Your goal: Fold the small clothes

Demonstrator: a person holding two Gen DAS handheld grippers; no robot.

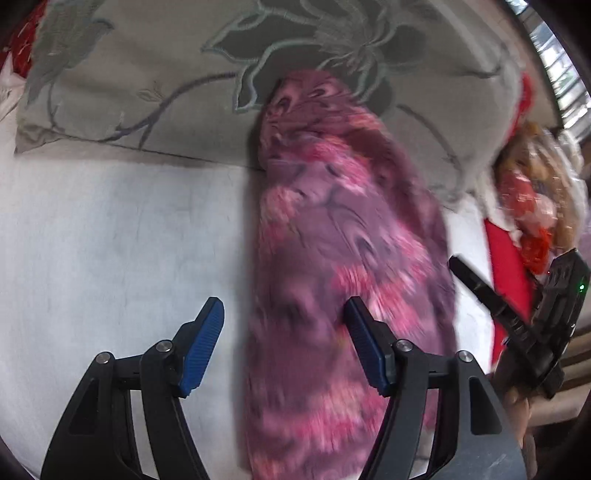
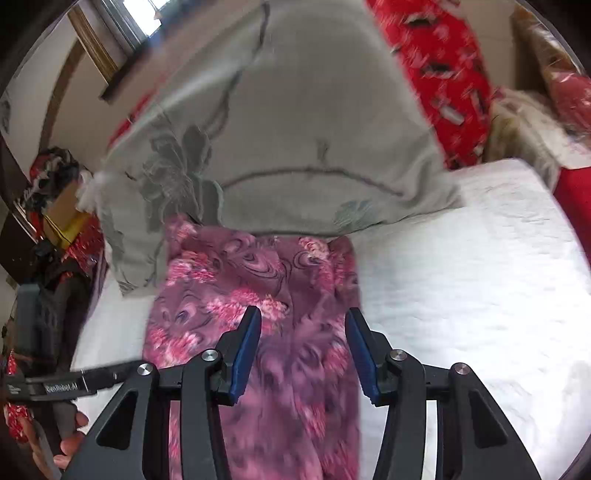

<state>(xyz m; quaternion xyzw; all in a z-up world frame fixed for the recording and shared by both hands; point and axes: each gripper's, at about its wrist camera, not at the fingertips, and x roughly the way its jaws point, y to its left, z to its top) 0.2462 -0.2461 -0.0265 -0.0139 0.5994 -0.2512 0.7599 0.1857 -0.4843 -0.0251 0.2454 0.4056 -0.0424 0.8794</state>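
Left gripper: black frame, blue ribbed pads, jaws spread wide and holding nothing; the left pad stands over bare white bedcover, the right pad over the near part of the garment's left half. Right gripper: same make, jaws open to a moderate gap, empty, both blue pads poised over the garment's near middle; contact with the cloth cannot be told. In the left wrist view the right gripper also shows as a black body with a green light, to the right of the garment. In the right wrist view the left gripper's black bar appears just left of the garment, with fingers of the person's hand below it. Garment: small purple piece with pink floral and swirl print, lying as a long narrow strip on the white bedcover, running from beneath both grippers away to the grey pillow; whether its far end touches or slips under the pillow cannot be told. Motion blur softens the print. Grey floral pillow: directly beyond the garment, across the bedcover. Red patterned fabric: beyond and right of the pillow. Clutter of red and dark items: left of the pillow, off the bed. Window: far beyond the pillow, upper left.
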